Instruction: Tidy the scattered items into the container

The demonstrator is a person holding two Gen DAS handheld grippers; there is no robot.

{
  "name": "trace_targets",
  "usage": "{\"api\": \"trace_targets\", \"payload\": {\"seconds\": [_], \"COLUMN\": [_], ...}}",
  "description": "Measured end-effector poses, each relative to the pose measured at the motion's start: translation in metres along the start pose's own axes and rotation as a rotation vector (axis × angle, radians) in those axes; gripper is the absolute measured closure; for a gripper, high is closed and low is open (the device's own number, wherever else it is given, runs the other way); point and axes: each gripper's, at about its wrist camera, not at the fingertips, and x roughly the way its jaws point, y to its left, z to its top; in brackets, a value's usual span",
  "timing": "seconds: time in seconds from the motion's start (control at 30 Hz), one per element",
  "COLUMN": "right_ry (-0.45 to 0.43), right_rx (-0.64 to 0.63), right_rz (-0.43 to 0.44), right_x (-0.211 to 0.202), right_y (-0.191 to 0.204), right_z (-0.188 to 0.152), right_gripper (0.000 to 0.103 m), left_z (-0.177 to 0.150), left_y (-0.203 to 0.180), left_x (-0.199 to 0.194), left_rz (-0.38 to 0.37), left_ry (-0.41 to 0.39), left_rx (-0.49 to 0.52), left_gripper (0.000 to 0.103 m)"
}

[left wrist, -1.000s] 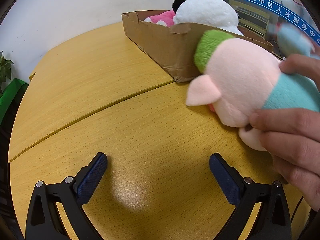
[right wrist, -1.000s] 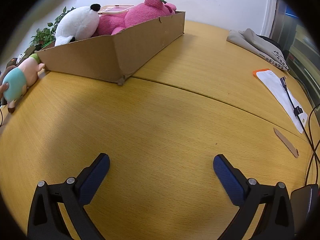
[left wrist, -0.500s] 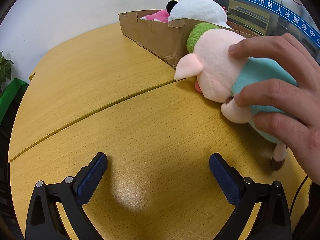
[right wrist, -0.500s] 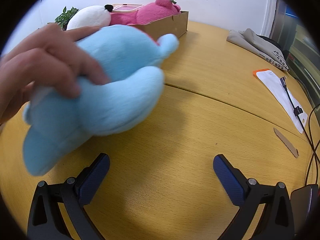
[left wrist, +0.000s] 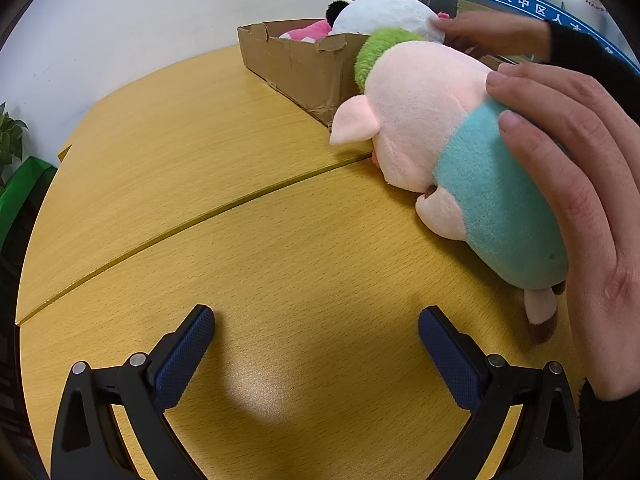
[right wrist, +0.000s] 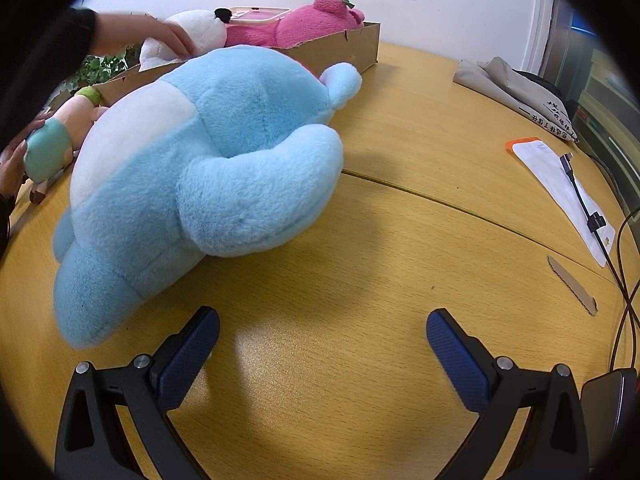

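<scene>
On a yellow wooden table (left wrist: 224,264), a pig plush (left wrist: 452,152) under a hand (left wrist: 576,208) lies ahead-right of the empty, spread-apart left gripper (left wrist: 316,356), a blue plush (right wrist: 192,184) ahead-left of the equally spread right gripper (right wrist: 322,356), the cardboard box (right wrist: 332,50) beyond.

Both tongs (left wrist: 316,354) (right wrist: 322,354) agape — empty

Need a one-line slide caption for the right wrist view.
Open right gripper faces a blue plush toy lying on the wooden table, cardboard box of plush toys behind.
</scene>
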Motion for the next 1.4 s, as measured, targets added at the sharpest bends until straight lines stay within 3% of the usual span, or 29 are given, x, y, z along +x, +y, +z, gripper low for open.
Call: {"api": "trace_targets", "payload": {"seconds": [1.4], "right_ry": [-0.001], "right_rx": [0.001], "right_rz": [0.001], "right_x": [-0.0009], "right_y": [-0.0004], "right_z": [-0.0001], "right_gripper": [0.0], "left_z": [-0.0005], "left_y": [-0.0005], "left_x": [0.0018], "left_rz": [0.002], "left_ry": [0.002], "left_rx": [0.0], "left_gripper": [0.0]}}
